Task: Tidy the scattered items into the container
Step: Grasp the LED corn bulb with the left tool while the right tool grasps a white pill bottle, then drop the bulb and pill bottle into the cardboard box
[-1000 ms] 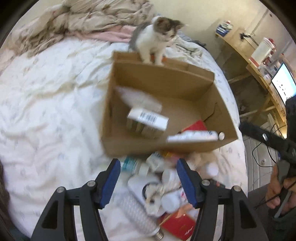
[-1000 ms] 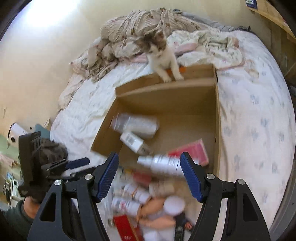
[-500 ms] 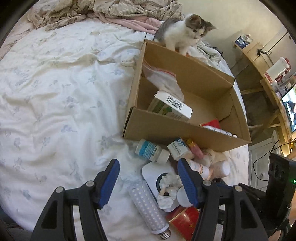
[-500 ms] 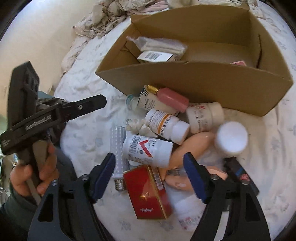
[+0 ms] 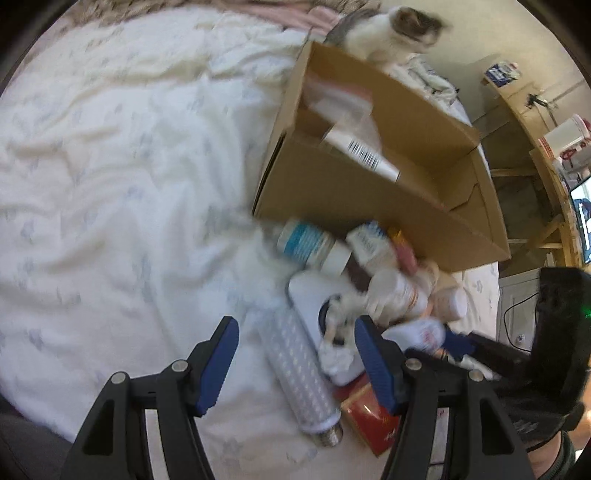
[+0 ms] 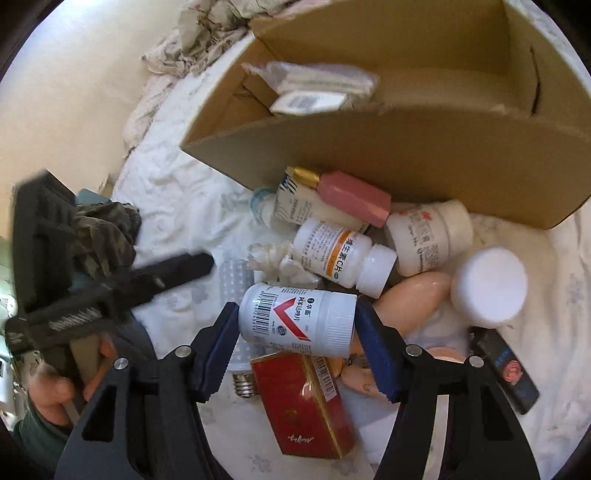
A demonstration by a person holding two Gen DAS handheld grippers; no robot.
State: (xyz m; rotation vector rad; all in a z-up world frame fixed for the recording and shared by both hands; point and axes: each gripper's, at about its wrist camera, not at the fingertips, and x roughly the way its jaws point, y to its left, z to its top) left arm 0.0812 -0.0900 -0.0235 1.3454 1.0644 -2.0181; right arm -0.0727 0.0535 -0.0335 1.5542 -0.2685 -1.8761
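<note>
Two spread tool fingers of the right tool (image 6: 295, 345) are now straddling a smooth white cylindrical bottle (image 6: 297, 319), lower than before, while the left tool (image 5: 295, 356) is gaping over the bed (image 5: 110, 184).

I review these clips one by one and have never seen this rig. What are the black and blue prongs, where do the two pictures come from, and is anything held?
No robot: a person holds one two-finger gripper in each hand, each carrying a fisheye camera looking along its blue-padded fingers. The left gripper is open over a ribbed clear LED bulb on the white bedspread. The right gripper is open, its pads flanking a white pill bottle with a red chevron; whether they grip it is unclear. Beyond sits the brown cardboard box, some items already inside, with more bottles and a red carton outside. A kitten sits behind the box.
</note>
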